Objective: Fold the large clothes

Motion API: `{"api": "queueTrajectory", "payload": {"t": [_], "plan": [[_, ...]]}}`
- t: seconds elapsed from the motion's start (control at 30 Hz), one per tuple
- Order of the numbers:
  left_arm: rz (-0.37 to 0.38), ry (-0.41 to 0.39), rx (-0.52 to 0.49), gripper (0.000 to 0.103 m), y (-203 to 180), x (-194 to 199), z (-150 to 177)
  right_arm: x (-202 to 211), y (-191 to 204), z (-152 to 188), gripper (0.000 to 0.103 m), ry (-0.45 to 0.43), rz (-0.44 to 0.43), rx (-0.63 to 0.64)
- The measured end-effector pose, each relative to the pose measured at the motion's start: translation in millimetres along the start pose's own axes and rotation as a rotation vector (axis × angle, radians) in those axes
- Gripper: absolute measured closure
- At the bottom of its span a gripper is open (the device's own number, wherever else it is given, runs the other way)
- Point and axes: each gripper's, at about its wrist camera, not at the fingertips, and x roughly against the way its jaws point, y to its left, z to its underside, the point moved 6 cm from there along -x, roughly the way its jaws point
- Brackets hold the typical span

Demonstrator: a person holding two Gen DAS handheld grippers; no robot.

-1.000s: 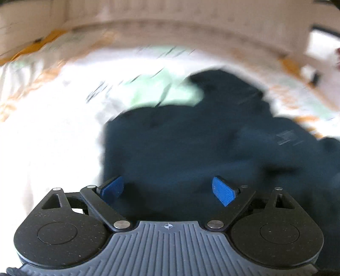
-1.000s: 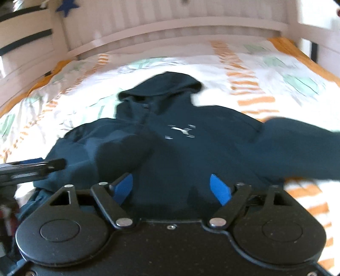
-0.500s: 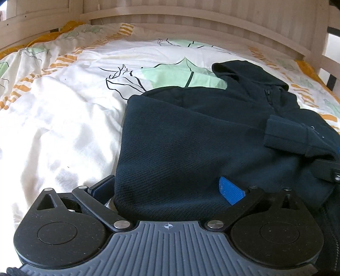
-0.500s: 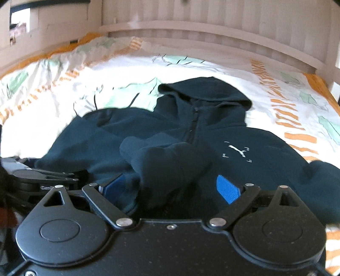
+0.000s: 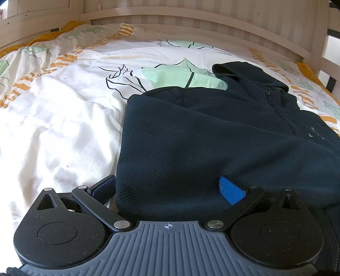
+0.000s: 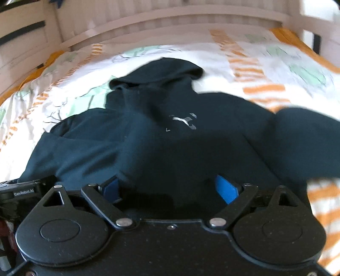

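A dark navy hoodie lies on the bed, hood toward the headboard. Its left side is folded over the body. In the right wrist view the hoodie shows a small white chest logo and its right sleeve lies out to the right. My left gripper is open, low at the folded left edge, with cloth between the blue pads. My right gripper is open over the lower middle of the hoodie, pads wide apart. The left gripper's body shows at the lower left of the right wrist view.
The bed has a white duvet with green leaf and orange stripe prints. A pale wooden slatted headboard runs along the far side, with side rails at left and right. Bare duvet lies left of the hoodie.
The sleeve that lay bunched across the hoodie's chest has been let go and lies flatter. My right gripper has swung right and lifted; its view is blurred. My left gripper has barely moved.
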Motion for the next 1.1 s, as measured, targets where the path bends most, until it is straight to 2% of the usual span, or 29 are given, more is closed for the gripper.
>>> {"api": "queueTrajectory", "payload": {"t": [0.13, 0.2, 0.3, 0.37, 0.43, 0.67, 0.8, 0.93, 1.1], "plan": [[-0.003, -0.001, 0.002, 0.000, 0, 1, 0, 7, -27, 6, 0.012, 0.008, 0.010, -0.094], [-0.004, 0.000, 0.003, 0.000, -1, 1, 0, 10, -35, 4, 0.012, 0.001, 0.011, -0.098], [-0.010, 0.000, 0.002, 0.000, -3, 1, 0, 6, -39, 8, 0.016, 0.017, 0.066, -0.031], [-0.015, 0.005, -0.002, 0.000, -4, 2, -1, -3, -39, 15, 0.015, 0.023, 0.091, 0.032], [-0.014, 0.015, -0.002, 0.000, -4, 2, -3, -2, -38, 20, 0.014, -0.019, 0.089, 0.058], [0.011, 0.105, -0.017, 0.001, -8, 14, -15, 25, -52, 14, 0.013, -0.025, 0.023, 0.010], [0.010, 0.046, -0.044, 0.001, -27, 46, -29, 49, -73, 11, 0.011, -0.034, 0.015, 0.015], [-0.007, -0.044, -0.106, 0.001, -61, 73, -46, 62, -106, 4, 0.010, -0.025, 0.050, -0.037], [0.097, -0.074, -0.158, 0.001, -116, 82, -58, 69, -160, -3, 0.009, -0.014, 0.138, -0.162]]}}
